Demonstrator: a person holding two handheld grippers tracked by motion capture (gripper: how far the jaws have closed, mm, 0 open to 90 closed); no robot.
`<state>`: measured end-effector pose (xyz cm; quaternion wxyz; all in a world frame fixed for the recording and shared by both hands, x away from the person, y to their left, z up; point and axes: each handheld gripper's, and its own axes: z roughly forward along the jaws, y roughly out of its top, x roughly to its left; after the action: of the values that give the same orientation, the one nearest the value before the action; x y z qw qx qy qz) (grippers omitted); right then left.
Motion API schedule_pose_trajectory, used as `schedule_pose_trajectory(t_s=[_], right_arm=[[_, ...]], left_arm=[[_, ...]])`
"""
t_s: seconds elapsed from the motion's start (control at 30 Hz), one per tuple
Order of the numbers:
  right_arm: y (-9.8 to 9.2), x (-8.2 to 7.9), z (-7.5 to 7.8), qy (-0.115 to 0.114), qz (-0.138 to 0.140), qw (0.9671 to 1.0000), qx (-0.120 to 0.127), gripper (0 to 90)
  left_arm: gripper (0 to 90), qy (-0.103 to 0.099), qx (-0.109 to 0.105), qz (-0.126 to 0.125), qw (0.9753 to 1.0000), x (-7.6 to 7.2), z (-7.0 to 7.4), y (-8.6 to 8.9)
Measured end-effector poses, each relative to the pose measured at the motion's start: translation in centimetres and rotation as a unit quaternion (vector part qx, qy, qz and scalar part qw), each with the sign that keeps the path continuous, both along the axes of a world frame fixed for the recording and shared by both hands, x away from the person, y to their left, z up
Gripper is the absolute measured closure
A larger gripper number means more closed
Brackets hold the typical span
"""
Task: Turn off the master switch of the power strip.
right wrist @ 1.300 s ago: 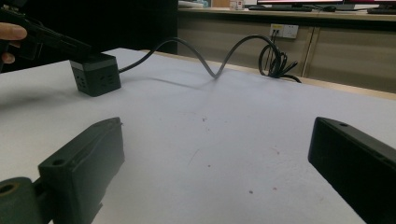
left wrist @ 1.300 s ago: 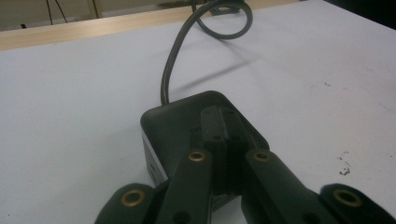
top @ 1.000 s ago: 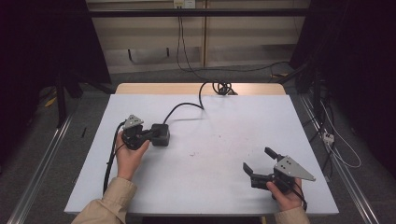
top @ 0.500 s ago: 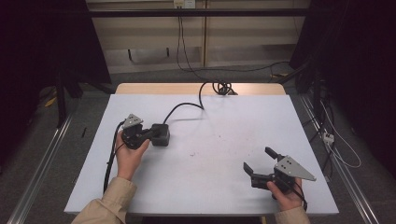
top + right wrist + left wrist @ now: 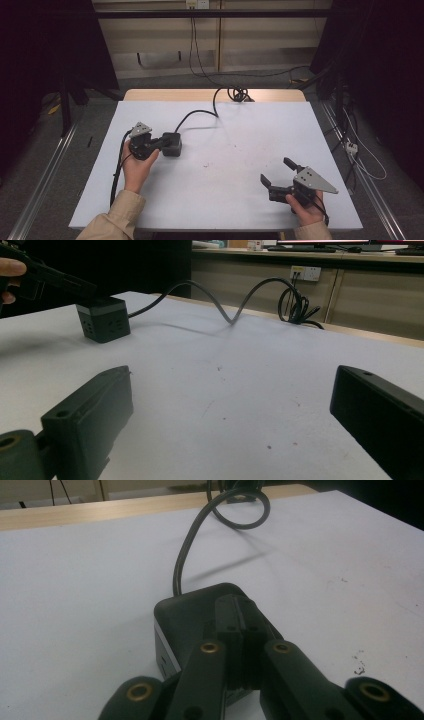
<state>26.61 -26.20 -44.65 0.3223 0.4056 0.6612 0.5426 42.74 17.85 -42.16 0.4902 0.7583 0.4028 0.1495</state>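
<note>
The left gripper [image 5: 159, 144], jaws shut, maybe presses on top of the black plug box [image 5: 173, 145], so push gently, while the right gripper [image 5: 276, 171] waits with jaws wide apart.

We are seeing the power cube [image 5: 172, 144] sitting left of the table's [image 5: 240, 195] middle, its cable [image 5: 200, 114] running behind it to the far edge.

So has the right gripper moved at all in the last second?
No. The right gripper sits at the same spot near the table's front right corner, jaws open.
</note>
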Motion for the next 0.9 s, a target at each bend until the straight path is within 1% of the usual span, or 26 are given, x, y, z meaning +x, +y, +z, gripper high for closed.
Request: schedule_pose_trajectory(t_s=[0.03,0.07,0.1,0.13,0.17,0.27,0.37,0.4,0.43,0.47,0.57,0.63,0.67,0.7,0.73,0.77,0.83,0.9], right_arm=[[0.0,0.0,0.0,0.0,0.0,1.0,-0.001,3.1],[0.0,0.0,0.0,0.0,0.002,1.0,-0.001,3.1],[0.0,0.0,0.0,0.0,0.0,1.0,-0.001,3.1],[0.0,0.0,0.0,-0.001,0.001,1.0,0.0,3.1],[0.0,0.0,0.0,0.0,0.0,1.0,0.001,3.1],[0.1,0.0,0.0,0.0,0.002,1.0,-0.001,3.1],[0.1,0.0,0.0,0.0,0.002,1.0,-0.003,3.1],[0.1,0.0,0.0,0.0,0.002,1.0,-0.002,3.1],[0.1,0.0,0.0,0.0,0.002,1.0,-0.002,3.1],[0.0,-0.1,0.0,0.0,0.001,1.0,-0.002,3.1],[0.0,-0.1,0.1,-0.001,0.001,1.0,-0.001,3.1],[0.0,-0.1,0.1,0.0,0.001,1.0,-0.001,3.1],[0.0,-0.1,0.1,-0.001,0.002,1.0,-0.001,3.1],[0.1,-0.1,0.1,-0.001,0.002,1.0,-0.002,3.1],[0.1,-0.1,0.1,-0.001,0.002,1.0,-0.002,3.1],[0.1,-0.1,0.1,-0.002,0.002,1.0,-0.001,3.1],[0.0,-0.1,0.1,-0.002,0.002,1.0,-0.002,3.1],[0.0,-0.1,0.2,-0.003,0.002,1.0,-0.001,3.1]], left_arm=[[88.5,0.0,0.002,0.001,1.0,0.0,0.1,0.1],[86.4,0.0,-0.003,0.005,1.0,-0.1,0.1,0.1],[85.2,0.0,-0.001,0.001,1.0,-0.1,0.2,0.2],[83.9,0.0,-0.006,0.003,1.0,-0.2,0.2,0.2],[83.1,-0.002,-0.004,0.001,1.0,-0.2,0.3,0.2],[78.8,0.002,-0.009,0.0,1.0,-0.3,0.5,0.2],[75.5,0.004,-0.005,-0.001,1.0,-0.3,0.6,0.4],[74.4,0.006,-0.01,0.002,0.9999,-0.4,0.6,0.4],[73.2,0.006,-0.01,0.0,0.9999,-0.4,0.7,0.4],[71.6,0.005,-0.015,0.0,0.9999,-0.5,0.7,0.4],[67.3,0.002,-0.016,-0.008,0.9998,-0.6,0.9,0.5],[65.6,0.003,-0.022,-0.01,0.9997,-0.8,1.0,0.5],[64.6,0.001,-0.02,-0.013,0.9997,-0.8,1.0,0.6],[63.9,0.001,-0.026,-0.011,0.9996,-0.9,1.1,0.6],[63.1,0.0,-0.024,-0.013,0.9996,-0.9,1.2,0.8],[61.8,0.002,-0.03,-0.016,0.9994,-1.0,1.2,0.8],[58.5,0.003,-0.034,-0.016,0.9993,-1.1,1.3,0.9],[55.8,0.003,-0.035,-0.023,0.9991,-1.3,1.3,1.1]])
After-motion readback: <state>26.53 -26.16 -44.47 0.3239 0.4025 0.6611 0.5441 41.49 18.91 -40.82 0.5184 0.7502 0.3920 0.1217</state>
